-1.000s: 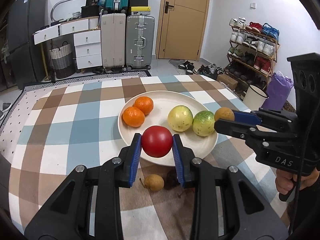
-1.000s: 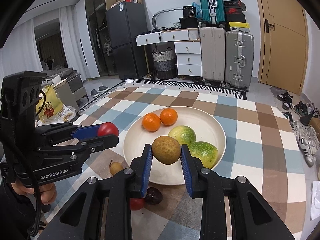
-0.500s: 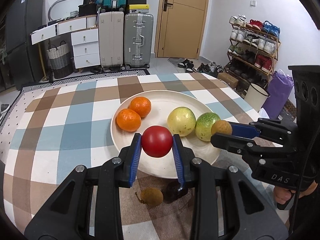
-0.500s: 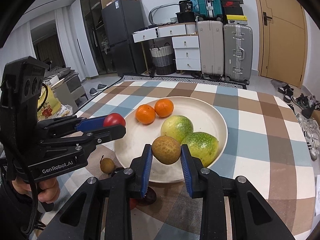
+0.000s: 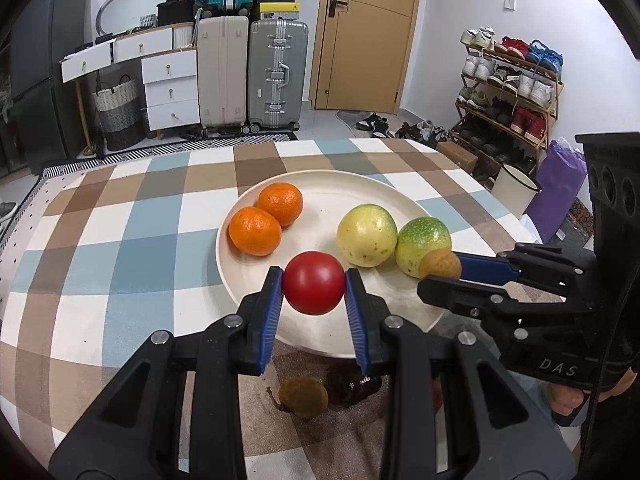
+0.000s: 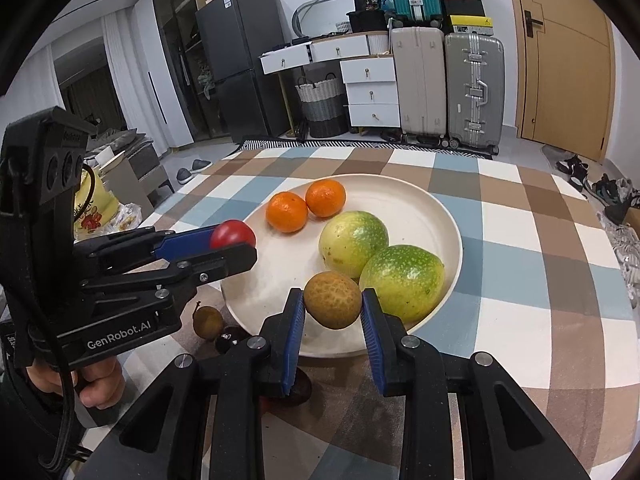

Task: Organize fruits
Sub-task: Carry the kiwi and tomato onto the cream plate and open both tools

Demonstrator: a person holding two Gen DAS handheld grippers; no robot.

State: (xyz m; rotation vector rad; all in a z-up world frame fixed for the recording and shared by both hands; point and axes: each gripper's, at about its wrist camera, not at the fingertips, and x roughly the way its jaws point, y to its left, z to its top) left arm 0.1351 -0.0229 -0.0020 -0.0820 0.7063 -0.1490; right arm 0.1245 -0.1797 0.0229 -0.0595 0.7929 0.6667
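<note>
My left gripper (image 5: 314,298) is shut on a red tomato (image 5: 314,288) over the near rim of a cream plate (image 5: 320,332). My right gripper (image 6: 333,312) is shut on a rough brown round fruit (image 6: 333,300), just above the plate's (image 6: 420,204) near edge, beside the green fruit. On the plate lie two oranges (image 5: 266,220) and two yellow-green fruits (image 5: 394,236). In the right wrist view the left gripper (image 6: 236,248) with the tomato (image 6: 232,234) hangs at the plate's left rim. The right gripper (image 5: 444,276) and its brown fruit (image 5: 440,265) show at right in the left wrist view.
On the checked tablecloth (image 5: 120,240) before the plate lie a small brown fruit (image 5: 304,396) and a dark purple one (image 5: 352,384). A person's hand (image 6: 96,380) holds the left gripper's handle. Suitcases, drawers and a shoe rack stand behind the table.
Both grippers have sunk and moved in over the plate with their fruits; the plate looks larger and nearer. The grips have not changed.
</note>
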